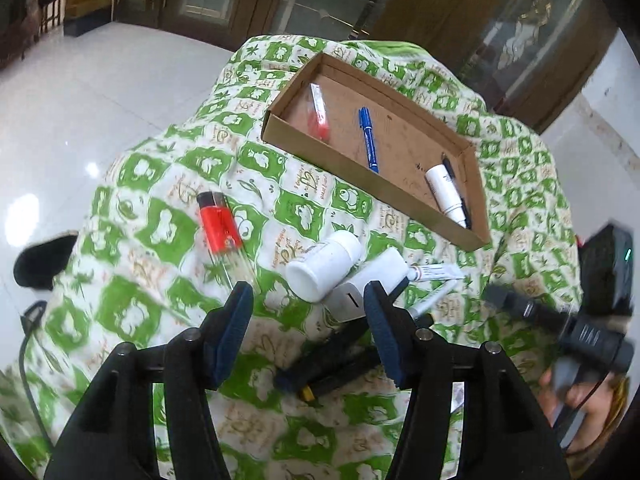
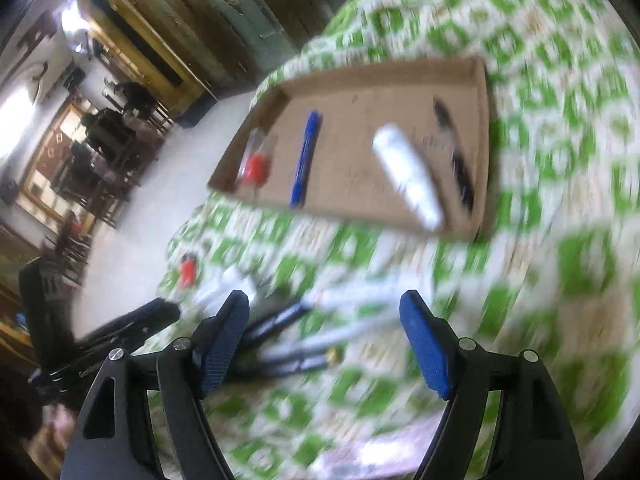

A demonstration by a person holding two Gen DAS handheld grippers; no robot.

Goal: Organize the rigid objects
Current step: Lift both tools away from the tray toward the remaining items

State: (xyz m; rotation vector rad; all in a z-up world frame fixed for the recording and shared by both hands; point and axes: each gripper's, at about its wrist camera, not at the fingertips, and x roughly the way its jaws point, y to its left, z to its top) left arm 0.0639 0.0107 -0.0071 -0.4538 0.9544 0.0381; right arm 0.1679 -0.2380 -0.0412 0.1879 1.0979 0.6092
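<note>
A shallow cardboard tray (image 1: 280, 128) lies on the green-patterned cloth. In it are a red-capped clear item (image 1: 320, 114), a blue marker (image 1: 368, 140), a white tube (image 1: 444, 194) and a black pen (image 1: 456, 188). Nearer me on the cloth lie a red lighter (image 1: 218, 222), a white bottle (image 1: 324, 266), a white box (image 1: 368, 284), a small tube (image 1: 434, 272) and dark pens (image 1: 332, 368). My left gripper (image 1: 307, 292) stands open just short of the bottle, holding nothing. My right gripper (image 2: 326, 300) is open above the dark pens (image 2: 280, 344), also holding nothing. The right wrist view is blurred.
The cloth (image 1: 160, 240) drapes over a rounded table, whose edge drops to a glossy white floor (image 1: 80, 120) on the left. A hand (image 1: 580, 400) holds the right gripper at the left wrist view's right edge. Wooden doors and furniture stand beyond.
</note>
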